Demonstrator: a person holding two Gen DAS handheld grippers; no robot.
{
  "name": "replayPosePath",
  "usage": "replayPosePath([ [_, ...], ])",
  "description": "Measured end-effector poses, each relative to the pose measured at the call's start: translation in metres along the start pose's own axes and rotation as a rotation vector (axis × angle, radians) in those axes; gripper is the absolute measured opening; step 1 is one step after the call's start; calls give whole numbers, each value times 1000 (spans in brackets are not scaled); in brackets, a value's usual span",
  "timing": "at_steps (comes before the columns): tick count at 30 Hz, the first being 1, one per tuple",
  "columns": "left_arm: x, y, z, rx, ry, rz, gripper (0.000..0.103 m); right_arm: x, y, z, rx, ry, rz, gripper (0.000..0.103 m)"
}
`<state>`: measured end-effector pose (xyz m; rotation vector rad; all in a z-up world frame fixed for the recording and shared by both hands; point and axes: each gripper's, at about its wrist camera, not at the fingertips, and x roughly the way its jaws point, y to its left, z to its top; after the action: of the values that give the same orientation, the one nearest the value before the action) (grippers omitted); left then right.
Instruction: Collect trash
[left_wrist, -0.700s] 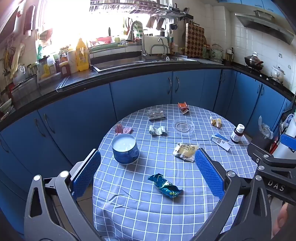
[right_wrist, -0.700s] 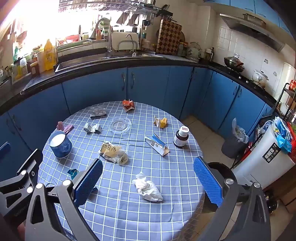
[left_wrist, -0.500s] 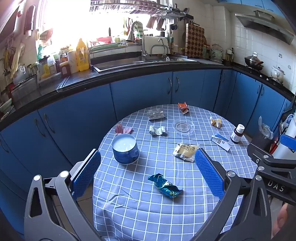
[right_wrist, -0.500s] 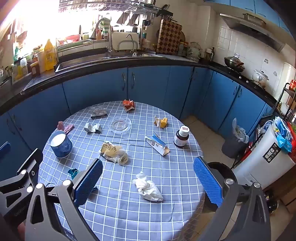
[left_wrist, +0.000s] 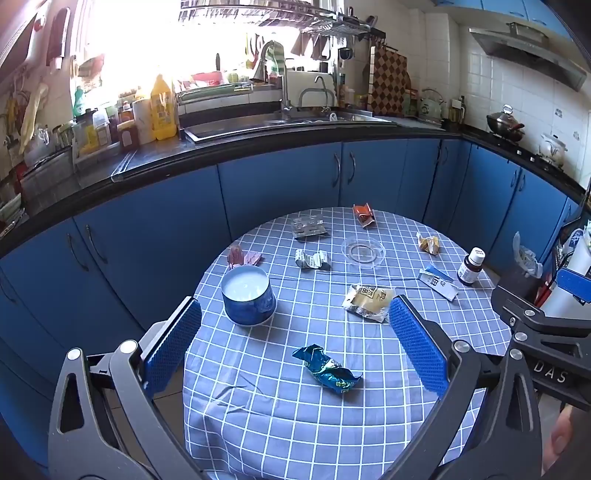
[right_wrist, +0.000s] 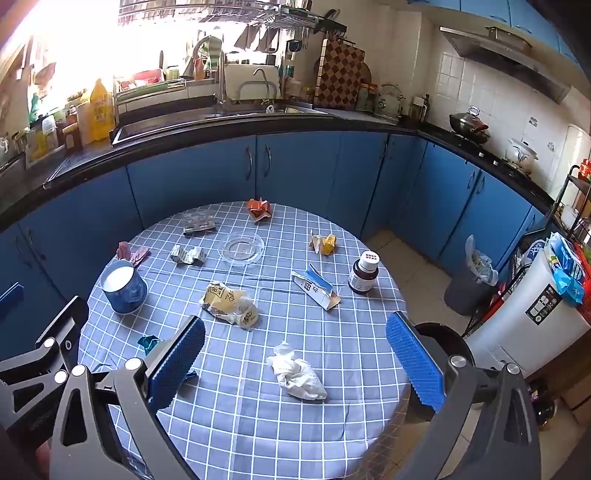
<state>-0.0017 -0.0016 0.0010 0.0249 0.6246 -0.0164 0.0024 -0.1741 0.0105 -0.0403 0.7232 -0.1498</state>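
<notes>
Trash lies scattered on a round table with a blue checked cloth (left_wrist: 332, 424). A crumpled teal wrapper (left_wrist: 327, 369) lies between the pads of my open, empty left gripper (left_wrist: 295, 339). A crumpled white tissue (right_wrist: 297, 373) lies between the pads of my open, empty right gripper (right_wrist: 295, 354). Farther off are a yellow snack bag (right_wrist: 229, 302), a blue-white carton (right_wrist: 316, 288), a yellow wrapper (right_wrist: 323, 243), an orange wrapper (right_wrist: 259, 208), a grey wrapper (right_wrist: 188, 254), a pink wrapper (right_wrist: 131, 253) and a blister pack (right_wrist: 197, 223).
A blue cup (left_wrist: 248, 293), a clear glass saucer (right_wrist: 241, 248) and a brown bottle (right_wrist: 364, 271) stand on the table. A dark bin (right_wrist: 436, 339) sits at the table's right edge, a lined bin (right_wrist: 469, 284) beyond. Blue cabinets (left_wrist: 277, 184) curve behind.
</notes>
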Motion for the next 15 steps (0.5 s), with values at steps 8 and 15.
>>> replayPosePath([
  [8, 0, 1, 1, -2, 0, -1, 100, -6, 2, 2, -5, -7, -1, 96],
  [15, 0, 1, 1, -3, -1, -1, 100, -8, 1, 2, -4, -11, 2, 96],
])
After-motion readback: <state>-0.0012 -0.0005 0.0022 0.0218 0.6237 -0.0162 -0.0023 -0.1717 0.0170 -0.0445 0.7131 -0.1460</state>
